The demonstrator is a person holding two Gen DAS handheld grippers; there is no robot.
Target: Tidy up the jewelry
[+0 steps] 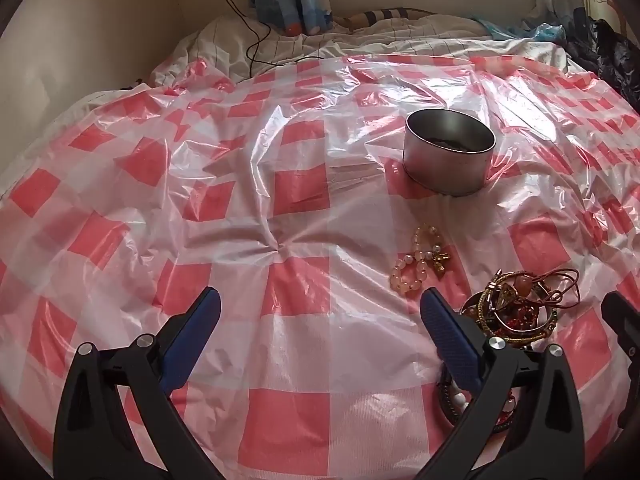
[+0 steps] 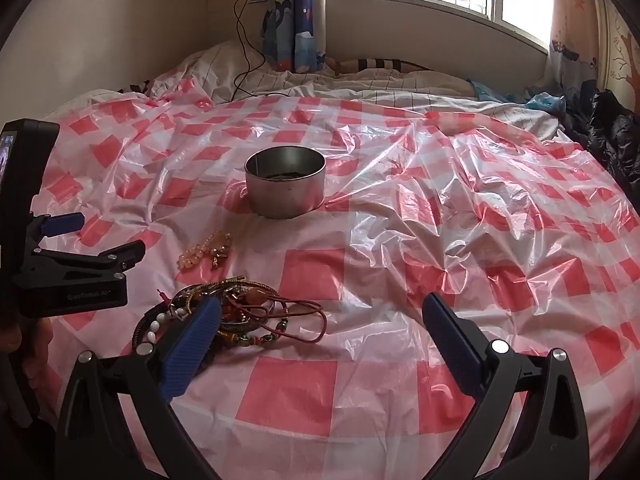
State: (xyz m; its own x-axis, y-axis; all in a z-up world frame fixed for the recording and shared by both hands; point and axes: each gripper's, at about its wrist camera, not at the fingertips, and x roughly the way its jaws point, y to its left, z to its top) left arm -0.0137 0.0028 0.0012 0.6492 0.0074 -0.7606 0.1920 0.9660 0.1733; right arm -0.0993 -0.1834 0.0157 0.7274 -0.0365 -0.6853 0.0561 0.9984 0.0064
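From the left wrist camera, the left gripper [image 1: 320, 320] is hovering with its jaws spread wide and nothing between them, pointing down at the pink checked plastic sheet [image 1: 224, 184] that is covering the bed; just to its right the tangled heap of bangles and cords [image 1: 516, 308] is lying partly behind the right finger; beyond it the pale pink bead bracelet with a gold charm [image 1: 420, 264] is sitting alone, and farther still the round metal tin [image 1: 450, 152] is standing upright, something dark showing at its bottom.

Switching to the right wrist camera, the right gripper [image 2: 320, 320] is likewise released, jaws wide and empty; the heap [image 2: 240, 312] is lying at its left finger, the bead bracelet [image 2: 208, 252] between heap and tin [image 2: 285, 184], and the left gripper [image 2: 80, 236] is poking in from the left edge.

As for handling, this all looks light; the bead bracelet is probably limp and will be sagging once lifted, so pinching across the strand near the charm seems best; the bangles look stiff and smooth, likely slippery, so gripping across a rim is the safer bet; the cords may be snagging on neighbours and dragging the heap; the sheet is glossy and crinkled, so pieces may be sliding away under a nudge.
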